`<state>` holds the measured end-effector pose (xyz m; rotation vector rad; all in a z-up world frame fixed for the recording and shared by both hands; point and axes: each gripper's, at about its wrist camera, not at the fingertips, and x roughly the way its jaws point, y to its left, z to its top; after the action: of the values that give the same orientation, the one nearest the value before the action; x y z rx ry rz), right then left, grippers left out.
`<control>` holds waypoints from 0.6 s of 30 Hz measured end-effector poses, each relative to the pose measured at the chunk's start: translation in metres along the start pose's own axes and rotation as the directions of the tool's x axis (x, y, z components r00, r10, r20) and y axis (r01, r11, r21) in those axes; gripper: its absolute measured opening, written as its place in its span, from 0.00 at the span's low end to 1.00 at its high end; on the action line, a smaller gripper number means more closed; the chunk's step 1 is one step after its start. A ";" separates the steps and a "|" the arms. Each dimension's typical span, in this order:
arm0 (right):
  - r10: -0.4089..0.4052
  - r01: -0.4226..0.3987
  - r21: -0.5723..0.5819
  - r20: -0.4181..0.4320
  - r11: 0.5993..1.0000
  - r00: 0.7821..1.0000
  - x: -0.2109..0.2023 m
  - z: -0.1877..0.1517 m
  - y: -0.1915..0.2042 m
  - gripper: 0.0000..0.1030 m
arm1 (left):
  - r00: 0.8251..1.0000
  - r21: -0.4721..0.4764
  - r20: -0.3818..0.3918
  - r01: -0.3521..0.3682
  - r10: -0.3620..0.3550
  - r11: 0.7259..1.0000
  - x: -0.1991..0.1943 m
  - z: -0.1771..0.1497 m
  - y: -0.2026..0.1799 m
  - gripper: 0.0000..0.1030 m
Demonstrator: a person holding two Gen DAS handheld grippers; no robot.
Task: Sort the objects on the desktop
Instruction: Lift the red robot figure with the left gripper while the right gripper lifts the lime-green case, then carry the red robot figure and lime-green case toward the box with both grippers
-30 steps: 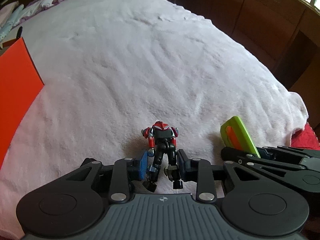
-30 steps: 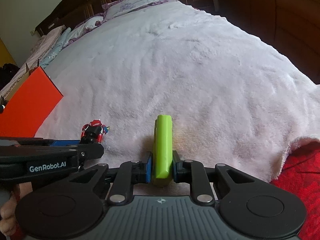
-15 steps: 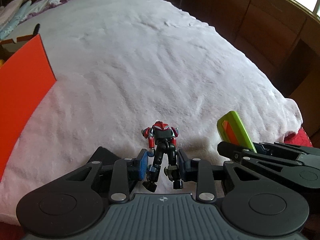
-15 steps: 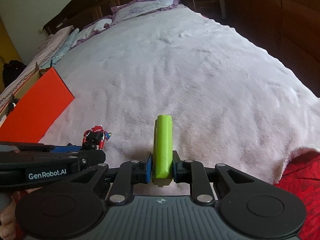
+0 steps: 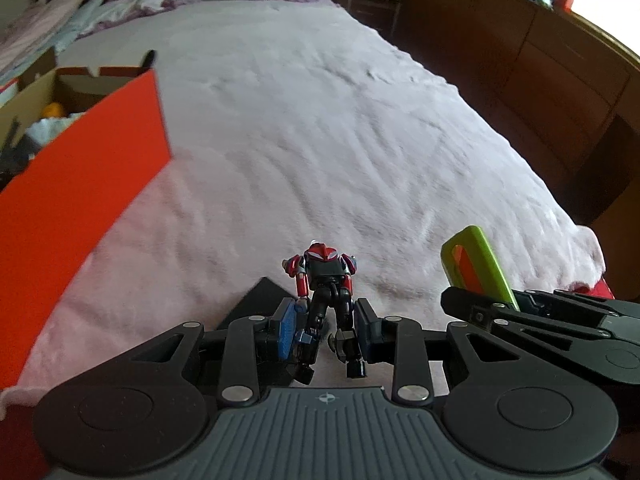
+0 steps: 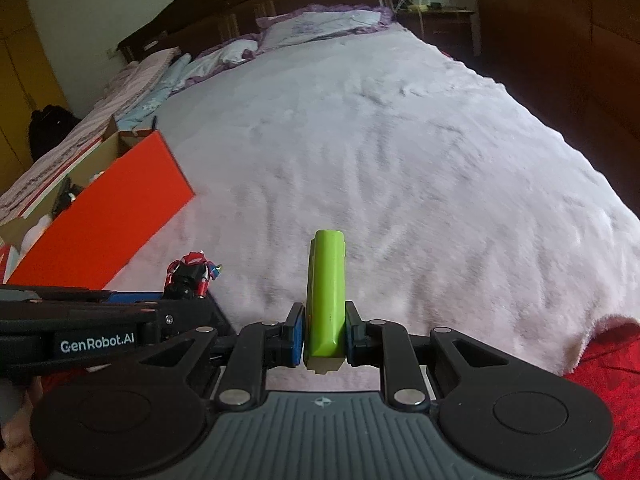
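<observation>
My left gripper (image 5: 325, 330) is shut on a red and black robot figure (image 5: 325, 276) and holds it by the legs above the white fluffy bedspread (image 5: 320, 140). My right gripper (image 6: 325, 330) is shut on a lime green utility knife (image 6: 325, 292) with an orange slider, held upright. The knife also shows in the left wrist view (image 5: 476, 268), to the right of the figure. The figure also shows in the right wrist view (image 6: 192, 274), to the left of the knife.
An open cardboard box with a red-orange side (image 5: 80, 192) stands at the left, with several items inside; it also shows in the right wrist view (image 6: 108, 216). Pillows (image 6: 316, 24) lie at the headboard. Dark wooden cabinets (image 5: 540, 80) run along the right. A red cloth (image 6: 608, 364) covers the near right corner.
Both grippers have risen and tilted up with their objects still held. The box's open top and the pillows have come into view.
</observation>
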<state>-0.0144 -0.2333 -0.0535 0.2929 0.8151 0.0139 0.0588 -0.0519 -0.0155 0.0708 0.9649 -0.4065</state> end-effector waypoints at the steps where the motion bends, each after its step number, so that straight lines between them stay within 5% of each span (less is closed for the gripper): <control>1: 0.003 -0.003 -0.007 -0.001 1.000 1.000 -0.001 0.001 0.003 0.20 | 1.000 -0.008 0.006 -0.004 0.004 1.000 -0.003 0.000 0.004 0.32; 14: 0.067 -0.066 -0.140 0.005 0.988 0.998 -0.003 0.032 0.070 0.19 | 0.991 -0.149 0.102 -0.068 0.084 0.986 -0.041 0.008 0.066 0.32; 18: 0.095 -0.090 -0.197 0.018 0.976 0.995 0.003 0.047 0.099 0.11 | 0.987 -0.181 0.111 -0.096 0.118 0.979 -0.050 0.010 0.085 0.32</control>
<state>0.0308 -0.1496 0.0007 0.1441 0.7659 0.1763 0.0727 0.0390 0.0200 -0.0612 0.8691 -0.2226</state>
